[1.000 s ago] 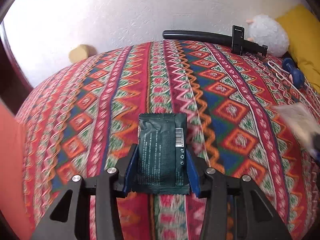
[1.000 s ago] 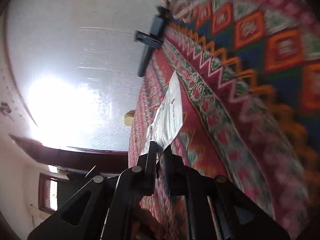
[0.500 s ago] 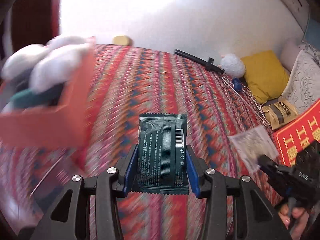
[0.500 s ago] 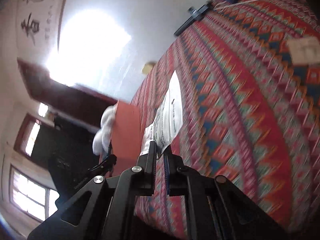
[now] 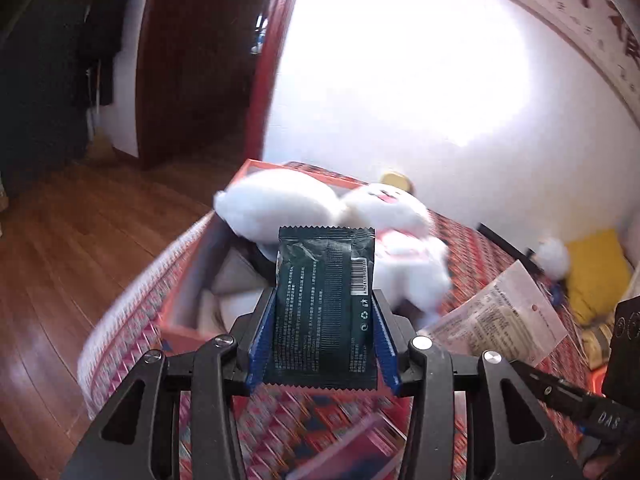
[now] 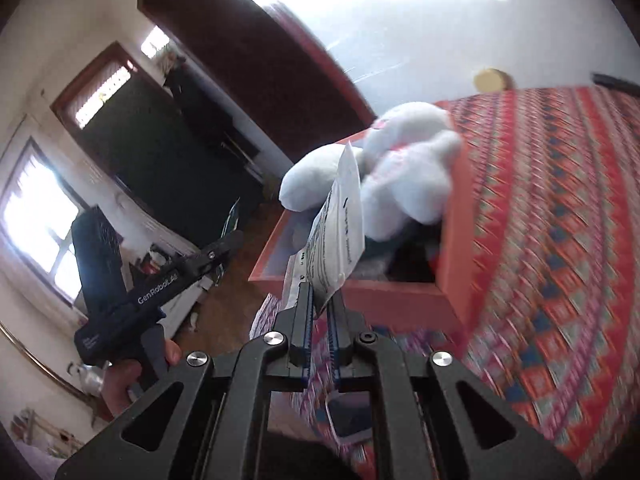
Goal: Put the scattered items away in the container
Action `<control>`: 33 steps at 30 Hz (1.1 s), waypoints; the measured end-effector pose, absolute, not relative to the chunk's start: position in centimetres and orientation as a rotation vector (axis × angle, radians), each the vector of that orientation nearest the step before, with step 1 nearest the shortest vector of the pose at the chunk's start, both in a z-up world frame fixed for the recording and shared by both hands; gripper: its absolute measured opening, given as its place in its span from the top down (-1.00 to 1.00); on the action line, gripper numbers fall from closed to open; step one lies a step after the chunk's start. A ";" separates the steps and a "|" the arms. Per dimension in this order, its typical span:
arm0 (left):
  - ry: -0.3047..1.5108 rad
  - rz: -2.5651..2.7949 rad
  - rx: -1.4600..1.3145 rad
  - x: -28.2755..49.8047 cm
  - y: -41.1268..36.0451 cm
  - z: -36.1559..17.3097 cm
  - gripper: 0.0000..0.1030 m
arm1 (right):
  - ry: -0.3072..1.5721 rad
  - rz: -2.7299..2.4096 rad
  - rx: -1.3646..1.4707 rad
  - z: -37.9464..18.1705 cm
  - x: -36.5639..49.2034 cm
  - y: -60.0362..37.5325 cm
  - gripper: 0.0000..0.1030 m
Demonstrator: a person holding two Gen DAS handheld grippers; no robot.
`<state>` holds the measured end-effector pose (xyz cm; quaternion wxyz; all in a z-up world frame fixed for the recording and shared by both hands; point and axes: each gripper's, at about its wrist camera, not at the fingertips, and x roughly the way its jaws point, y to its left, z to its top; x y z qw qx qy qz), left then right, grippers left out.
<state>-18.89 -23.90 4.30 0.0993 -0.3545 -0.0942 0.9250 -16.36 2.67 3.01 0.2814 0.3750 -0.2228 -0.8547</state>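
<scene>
Left gripper (image 5: 324, 334): blue pads clamped on both side edges of dark green sachet (image 5: 325, 312), held upright, printed back and barcode toward camera. Sachet in air, in front of and above orange box (image 5: 188, 280) on patterned bedspread (image 5: 472, 248).

Right gripper (image 6: 319, 320): jaws nearly together, pinching lower edge of white packet (image 6: 338, 236), seen almost edge-on, standing up from the pads. Packet (image 5: 496, 320) also shows in left view, to the right of the sachet, off the bed, just beside the box.

Box: white plush toy (image 5: 340, 216) piled over its rim; grey and dark items underneath, not identifiable. Box sits near bed corner, wood floor (image 5: 80, 248) beyond. Both views motion-blurred.
</scene>
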 end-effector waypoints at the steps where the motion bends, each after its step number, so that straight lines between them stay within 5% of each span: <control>1: -0.250 2.702 -1.102 -20.7 -24.1 3.8 0.17 | -0.582 -2.288 1.021 2.6 -17.9 1.4 0.82; 3: -0.230 2.603 -1.249 -24.2 -24.4 2.3 0.10 | -0.523 -2.291 1.100 1.0 -21.2 -1.6 0.80; 5: -0.299 2.591 -1.270 -24.9 -25.1 2.0 -0.16 | -0.372 -2.392 1.267 -0.7 -24.1 -3.9 0.46; 7: -0.355 2.620 -1.213 -23.5 -26.2 2.5 -0.59 | -0.301 -2.469 1.327 -1.3 -23.8 -3.7 -0.27; 9: -0.403 2.636 -1.187 -22.2 -27.0 2.3 -0.88 | -0.348 -2.501 1.279 -1.7 -21.0 -1.4 -0.75; 14: -0.512 2.541 -1.224 -18.0 -26.4 1.0 -0.92 | -0.514 -2.558 1.163 -1.7 -12.7 6.7 -0.89; 22: -0.279 2.312 -1.194 -10.4 -11.5 2.3 -0.92 | -0.733 -2.779 1.127 -2.1 0.3 20.7 -0.91; 28: -0.023 2.113 -1.218 -7.5 4.0 3.1 -0.92 | -1.160 -2.936 1.015 -3.9 8.7 35.5 -0.91; 33: 0.000 1.990 -1.216 -9.3 15.8 4.8 -0.92 | -1.804 -2.753 0.776 -9.2 14.0 48.8 -0.91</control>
